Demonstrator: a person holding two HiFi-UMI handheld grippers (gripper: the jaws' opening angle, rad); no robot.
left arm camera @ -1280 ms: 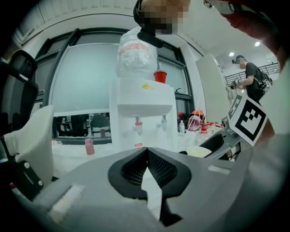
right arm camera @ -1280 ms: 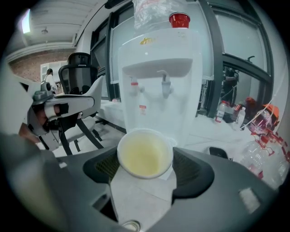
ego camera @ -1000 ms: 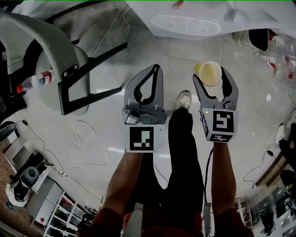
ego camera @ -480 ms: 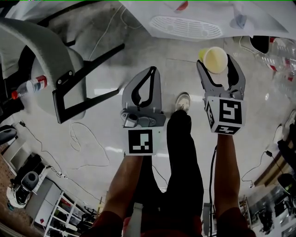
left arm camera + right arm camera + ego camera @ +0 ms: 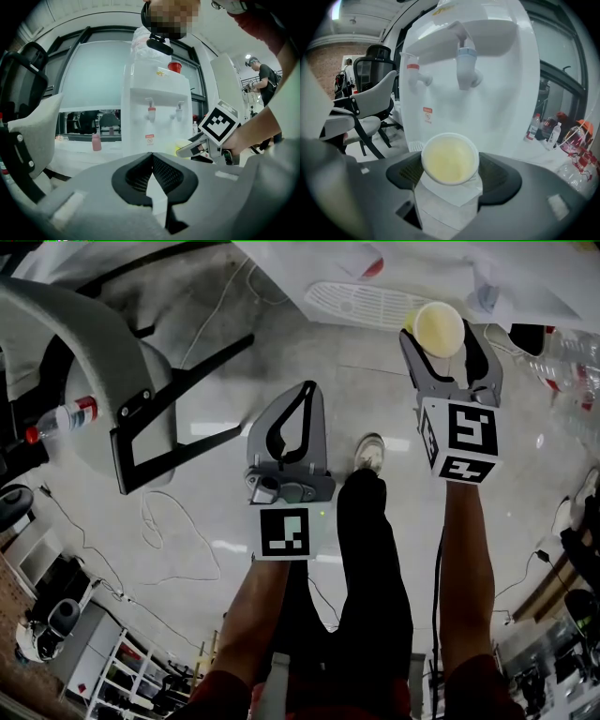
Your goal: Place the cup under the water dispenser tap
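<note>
A pale glossy floor (image 5: 187, 446) with loose cables fills the head view, with a grey office chair (image 5: 94, 362) at the upper left and the white water dispenser (image 5: 497, 93) at the top edge. At the upper right, the right gripper (image 5: 442, 334) has its jaws spread wide, clasped on the sides of a yellowish cup (image 5: 438, 328), mouth towards the camera. In the right gripper view the cup (image 5: 450, 159) sits lower centre, below the dispenser's blue tap (image 5: 466, 65) and short of it. The left gripper (image 5: 315, 385), mid-frame, has its jaws pressed together on nothing.
</note>
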